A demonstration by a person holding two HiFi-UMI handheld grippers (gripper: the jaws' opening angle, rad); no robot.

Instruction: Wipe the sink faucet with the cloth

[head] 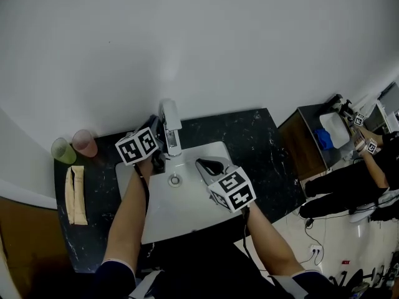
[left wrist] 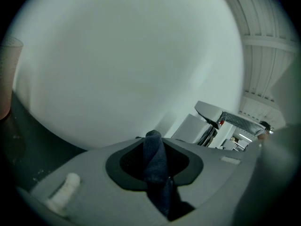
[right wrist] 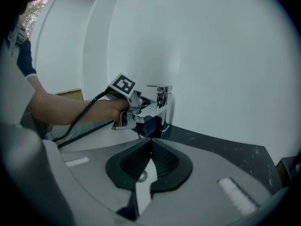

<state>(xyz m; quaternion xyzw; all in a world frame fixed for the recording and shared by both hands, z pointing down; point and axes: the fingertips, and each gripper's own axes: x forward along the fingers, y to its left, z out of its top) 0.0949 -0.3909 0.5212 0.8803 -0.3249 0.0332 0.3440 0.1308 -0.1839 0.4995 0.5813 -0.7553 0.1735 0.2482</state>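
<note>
Left gripper (head: 159,149) pinches the dark blue cloth (left wrist: 157,173) in a narrow upright fold. The cloth sits at the faucet (right wrist: 160,105), under the spout on its 9 o'clock side. The faucet stands at 12 o'clock of the sink (head: 187,212).

Right gripper (right wrist: 149,150): jaws pressed together, nothing between them. It hangs over the basin at about 4 o'clock of the faucet.

Risks, judged:
- Only a thin twist of cloth is gripped; dragging it along the spout could pull it free into the basin.
- Little cloth sticks out past the jaws, so hard plastic may scrape the chrome.
- A nudge on the lever on top could start the water.
- The idle right gripper is near; a wide sweep could hit it.
</note>
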